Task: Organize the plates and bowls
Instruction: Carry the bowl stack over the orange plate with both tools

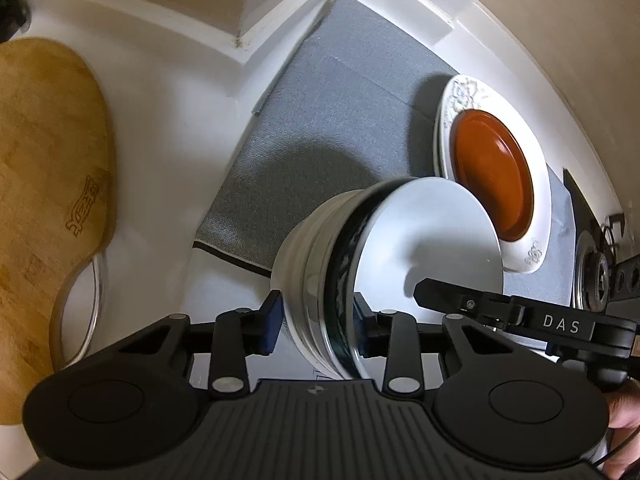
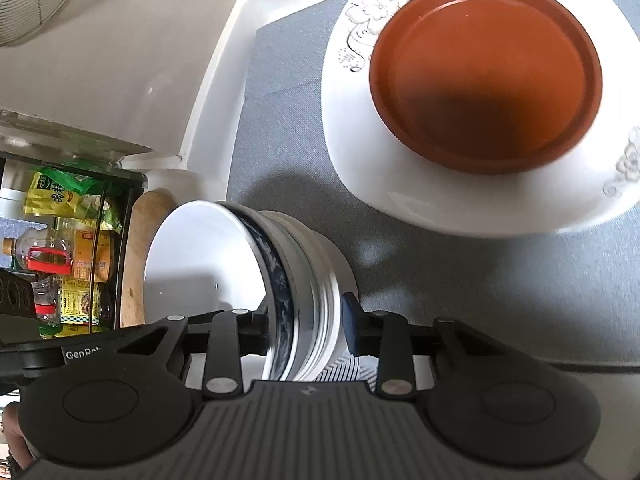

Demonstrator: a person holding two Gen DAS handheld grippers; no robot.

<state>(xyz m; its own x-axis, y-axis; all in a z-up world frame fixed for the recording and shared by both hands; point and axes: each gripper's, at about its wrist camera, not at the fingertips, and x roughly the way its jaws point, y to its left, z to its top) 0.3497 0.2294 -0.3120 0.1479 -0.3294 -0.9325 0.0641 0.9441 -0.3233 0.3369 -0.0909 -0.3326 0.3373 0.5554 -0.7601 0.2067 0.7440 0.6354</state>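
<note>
A stack of nested bowls (image 1: 344,276), white with a dark blue patterned one on the inside, hangs above a grey mat (image 1: 320,112). My left gripper (image 1: 318,326) is shut on one side of the stack's rims. My right gripper (image 2: 306,330) is shut on the opposite side of the same stack (image 2: 280,280); its finger also shows in the left wrist view (image 1: 480,304). An orange plate (image 2: 486,80) lies on a white floral plate (image 2: 352,140) on the mat, beyond the bowls.
A wooden cutting board (image 1: 48,184) lies on the white counter to the left. A gas stove burner (image 1: 596,272) sits at the right. A rack with oil bottles and packets (image 2: 68,256) stands at the left in the right wrist view.
</note>
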